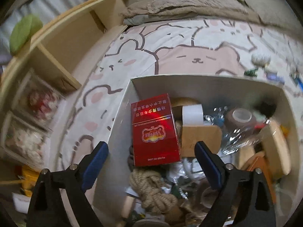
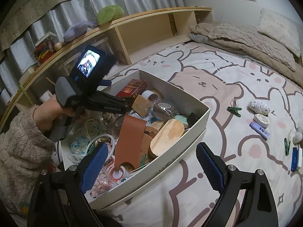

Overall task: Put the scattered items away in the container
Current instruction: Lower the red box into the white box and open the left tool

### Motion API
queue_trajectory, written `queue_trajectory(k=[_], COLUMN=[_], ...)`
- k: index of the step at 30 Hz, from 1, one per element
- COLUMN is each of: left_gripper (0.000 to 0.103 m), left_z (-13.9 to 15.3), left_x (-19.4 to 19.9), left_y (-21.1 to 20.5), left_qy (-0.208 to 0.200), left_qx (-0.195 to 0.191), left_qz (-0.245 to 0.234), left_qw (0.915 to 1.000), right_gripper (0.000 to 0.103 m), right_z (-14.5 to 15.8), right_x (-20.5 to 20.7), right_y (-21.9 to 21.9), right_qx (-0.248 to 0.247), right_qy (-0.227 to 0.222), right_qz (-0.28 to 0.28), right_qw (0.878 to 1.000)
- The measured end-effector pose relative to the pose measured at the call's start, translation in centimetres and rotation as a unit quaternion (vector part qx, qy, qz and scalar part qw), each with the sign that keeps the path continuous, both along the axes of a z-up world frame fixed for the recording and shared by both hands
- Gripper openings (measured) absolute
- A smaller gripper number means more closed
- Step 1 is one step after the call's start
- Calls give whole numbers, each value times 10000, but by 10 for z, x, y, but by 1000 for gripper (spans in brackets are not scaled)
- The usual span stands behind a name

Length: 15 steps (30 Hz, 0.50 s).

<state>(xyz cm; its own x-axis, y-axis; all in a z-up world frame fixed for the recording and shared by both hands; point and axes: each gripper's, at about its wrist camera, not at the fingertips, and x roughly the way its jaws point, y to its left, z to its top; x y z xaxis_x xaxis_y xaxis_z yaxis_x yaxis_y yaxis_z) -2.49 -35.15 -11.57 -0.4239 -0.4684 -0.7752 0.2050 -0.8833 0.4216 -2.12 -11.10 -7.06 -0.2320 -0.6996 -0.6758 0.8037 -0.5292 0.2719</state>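
A white cardboard box (image 1: 121,109) (image 2: 200,113) sits on the bed, full of odds and ends. A red cigarette pack (image 1: 154,130) (image 2: 132,89) lies in its far-left corner, beside tape rolls (image 1: 192,114) and a coil of rope (image 1: 151,189). My left gripper (image 1: 151,160) is open above the box, its fingers apart on either side of the pack and not touching it. My right gripper (image 2: 151,162) is open and empty over the box's near corner. Scattered on the bed to the right lie green clips (image 2: 234,110), a round tin (image 2: 262,120), a purple lighter (image 2: 259,130) and a blue item (image 2: 295,158).
A wooden headboard shelf (image 2: 144,28) runs along the left with plush toys (image 2: 108,14) on top. A folded beige blanket (image 2: 242,39) and pillow lie at the far end of the bed. The cartoon-print sheet (image 2: 217,79) covers the mattress.
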Motion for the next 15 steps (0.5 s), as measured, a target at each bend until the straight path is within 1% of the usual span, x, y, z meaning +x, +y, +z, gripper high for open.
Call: queue_trajectory(k=[1, 3, 5, 6, 7, 9, 13, 15], left_gripper=[93, 93, 93, 93, 93, 93, 93, 93], left_z=[-2, -7, -12, -14, -15, -14, -10, -10], left_x=[1, 1, 2, 2, 1, 0, 0, 0], left_y=[1, 4, 5, 4, 3, -3, -12, -10], left_qy=[-39, -129, -219, -256, -276, -276, -188, -162], left_qx=[-170, -652, -1164, -1320, -1398, -1418, -1148, -1108], left_qz=[-44, -133, -146, -153, -153, -82, 56, 69], left_qw=[9998, 9977, 9929, 9908, 9897, 9895, 9932, 9937], right_gripper=[94, 94, 94, 94, 94, 94, 94, 94], right_z=[0, -1, -3, -3, -4, -4, -3, -3], right_x=[0, -1, -2, -3, -4, -5, -5, -4], right_y=[0, 1, 2, 2, 3, 3, 4, 5], right_qx=[2, 3, 7, 19, 27, 17, -40, -64], right_qy=[-3, -23, -49, -53, -51, -55, -58, -38], right_qz=[-1, -6, -17, -23, -30, -41, -36, -35], right_qw=[10000, 10000, 10000, 10000, 10000, 10000, 10000, 10000])
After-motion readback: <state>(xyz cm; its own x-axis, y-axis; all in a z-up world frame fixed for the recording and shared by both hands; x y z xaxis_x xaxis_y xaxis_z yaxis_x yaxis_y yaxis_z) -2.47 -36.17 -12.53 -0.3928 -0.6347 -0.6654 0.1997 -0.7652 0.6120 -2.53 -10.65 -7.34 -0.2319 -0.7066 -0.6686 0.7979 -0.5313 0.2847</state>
